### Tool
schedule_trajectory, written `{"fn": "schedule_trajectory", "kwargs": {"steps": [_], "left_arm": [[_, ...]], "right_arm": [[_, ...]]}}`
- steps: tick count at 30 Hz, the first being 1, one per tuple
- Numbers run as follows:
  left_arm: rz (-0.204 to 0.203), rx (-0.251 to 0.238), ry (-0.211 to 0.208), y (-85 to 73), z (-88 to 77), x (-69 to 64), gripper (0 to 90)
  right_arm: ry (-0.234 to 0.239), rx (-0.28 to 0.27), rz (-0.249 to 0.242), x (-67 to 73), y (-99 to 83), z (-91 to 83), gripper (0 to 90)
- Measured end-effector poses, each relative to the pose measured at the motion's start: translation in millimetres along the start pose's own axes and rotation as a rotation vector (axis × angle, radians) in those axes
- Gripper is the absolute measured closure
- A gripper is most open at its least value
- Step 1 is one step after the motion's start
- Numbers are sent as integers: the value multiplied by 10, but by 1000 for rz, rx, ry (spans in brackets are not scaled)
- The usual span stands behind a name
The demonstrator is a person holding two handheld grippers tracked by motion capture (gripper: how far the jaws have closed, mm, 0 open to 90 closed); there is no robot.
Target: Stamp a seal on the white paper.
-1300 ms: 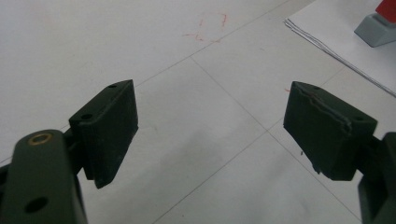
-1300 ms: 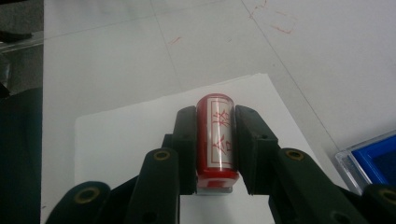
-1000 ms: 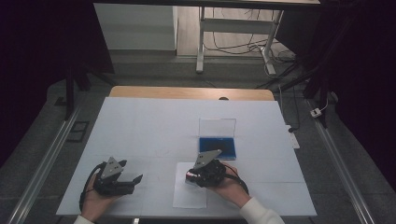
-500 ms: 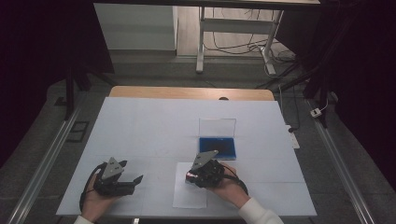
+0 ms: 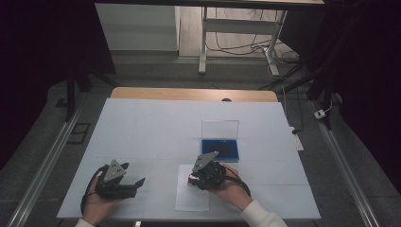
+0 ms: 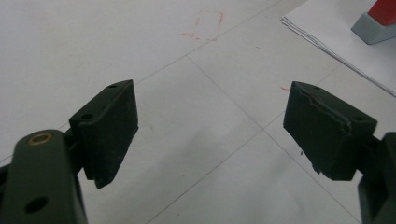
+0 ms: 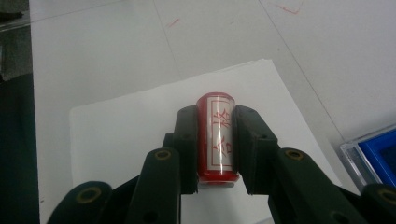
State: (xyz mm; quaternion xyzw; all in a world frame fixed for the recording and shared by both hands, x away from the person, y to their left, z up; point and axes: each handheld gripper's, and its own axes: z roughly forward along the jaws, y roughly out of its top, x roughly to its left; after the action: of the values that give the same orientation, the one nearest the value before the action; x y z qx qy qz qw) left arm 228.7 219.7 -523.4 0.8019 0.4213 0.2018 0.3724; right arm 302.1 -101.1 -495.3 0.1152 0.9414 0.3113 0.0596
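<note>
White tabletop (image 5: 156,127) carries a white paper sheet (image 7: 121,126), directly beneath the red cylindrical stamp (image 7: 215,137) pinched upright-to-the-page by the right gripper (image 7: 215,140), while the left gripper (image 6: 210,126), jaws spread and empty, rests well apart.

Almost no delta across the high view frames. Right gripper (image 5: 190,178), clamped on the red stamp (image 7: 215,140): its grey plate reads a hair further left and lower over the paper sheet (image 5: 191,203) than a second ago, so maybe a tiny tilt, too slight to call a move. Jaw gap unchanged. Left gripper (image 5: 138,186): no shift to report.
</note>
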Motion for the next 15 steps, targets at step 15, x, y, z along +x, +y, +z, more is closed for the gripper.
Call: {"fn": "schedule_trajectory", "kwargs": {"steps": [15], "left_arm": [[-2,-1,1,5,0,2,182]], "right_arm": [[1,-9,3,-2,-14,5,715]]}}
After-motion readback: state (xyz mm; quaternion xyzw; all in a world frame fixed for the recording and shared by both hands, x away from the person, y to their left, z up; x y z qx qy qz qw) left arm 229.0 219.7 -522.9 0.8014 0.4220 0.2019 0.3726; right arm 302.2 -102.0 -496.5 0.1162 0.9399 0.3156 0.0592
